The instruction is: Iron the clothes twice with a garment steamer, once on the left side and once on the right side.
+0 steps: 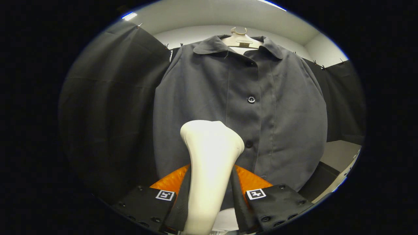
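The steamer [209, 169] is held upright in the claw [210, 195], its cream handle clamped between the two fingers, which are closed in on it from either side. The flared head stands just ahead of the fingers and is turned toward the shirt [238, 111]. The shirt is hung on a hanger [241, 38] beyond the claw, buttoned, with its placket [250, 99] slightly to the right of the head. The head is seen over the lower part of the left front panel; whether it touches the cloth cannot be told.

A pass on the left side appears to be the step in hand. For it to be done well, the head should be kept flat against the panel and drawn in one straight, slow line along it, clear of the buttons. The grip should be kept firm so the handle is not twisted. Light pressure is advised, since the hanging cloth will swing away if pushed.
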The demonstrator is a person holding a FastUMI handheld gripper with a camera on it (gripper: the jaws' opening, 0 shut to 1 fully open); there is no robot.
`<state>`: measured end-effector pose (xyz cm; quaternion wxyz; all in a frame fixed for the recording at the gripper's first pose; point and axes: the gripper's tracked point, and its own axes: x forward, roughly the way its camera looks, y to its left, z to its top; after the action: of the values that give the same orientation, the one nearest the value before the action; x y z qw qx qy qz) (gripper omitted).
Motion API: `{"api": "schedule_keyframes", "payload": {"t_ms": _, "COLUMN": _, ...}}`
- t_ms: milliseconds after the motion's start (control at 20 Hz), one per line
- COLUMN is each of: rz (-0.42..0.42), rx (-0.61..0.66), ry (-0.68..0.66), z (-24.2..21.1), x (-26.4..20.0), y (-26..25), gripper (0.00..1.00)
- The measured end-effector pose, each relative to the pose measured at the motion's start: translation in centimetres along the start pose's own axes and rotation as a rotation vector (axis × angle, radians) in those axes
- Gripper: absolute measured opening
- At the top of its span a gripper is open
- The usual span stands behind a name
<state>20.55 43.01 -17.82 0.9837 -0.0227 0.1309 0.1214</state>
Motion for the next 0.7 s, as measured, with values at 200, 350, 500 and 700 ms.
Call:
{"api": "schedule_keyframes", "payload": {"t_ms": 200, "rz": 0.002, "rx": -0.008, "ry": 0.029, "z": -1.7, "x": -0.5, "y": 0.2, "gripper": 0.65}}
{"api": "schedule_keyframes", "payload": {"t_ms": 350, "rz": 0.003, "rx": -0.016, "ry": 0.05, "z": -2.9, "x": -0.7, "y": 0.3, "gripper": 0.66}}
{"api": "schedule_keyframes", "payload": {"t_ms": 500, "rz": 0.004, "rx": -0.008, "ry": 0.078, "z": -4.4, "x": -1.2, "y": 0.2, "gripper": 0.66}}
{"api": "schedule_keyframes", "payload": {"t_ms": 700, "rz": -0.002, "rx": -0.026, "ry": 0.106, "z": -5.9, "x": -1.3, "y": 0.1, "gripper": 0.66}}
